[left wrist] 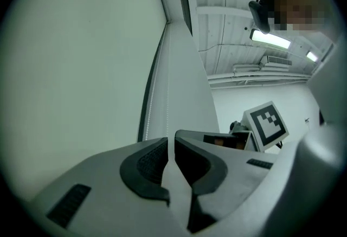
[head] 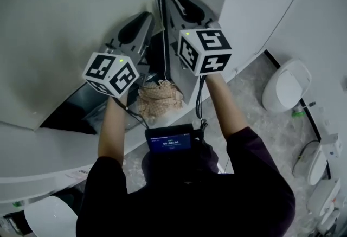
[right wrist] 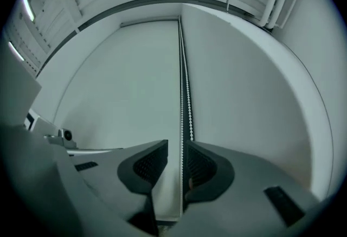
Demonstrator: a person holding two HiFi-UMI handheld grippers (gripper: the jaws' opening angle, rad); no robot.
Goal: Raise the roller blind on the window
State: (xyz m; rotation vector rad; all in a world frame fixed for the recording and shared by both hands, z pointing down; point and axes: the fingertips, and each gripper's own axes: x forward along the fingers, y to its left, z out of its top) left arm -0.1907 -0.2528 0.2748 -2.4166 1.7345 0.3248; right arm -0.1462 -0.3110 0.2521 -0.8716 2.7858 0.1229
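Right gripper point(right wrist: 175, 149): fingers moderately apart, with one strand of the bead chain point(right wrist: 181, 106) running between them, unclamped. Left gripper point(left wrist: 169, 146): fingers at a narrow gap, empty.

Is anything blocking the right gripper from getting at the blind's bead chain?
Nothing visible. The bead chain already hangs in the gap between the open jaws of the right gripper, and neither pad visibly presses on it.

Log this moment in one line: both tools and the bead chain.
right tool: open, bead chain between jaws, not clamped | left tool: narrow gap, nothing between
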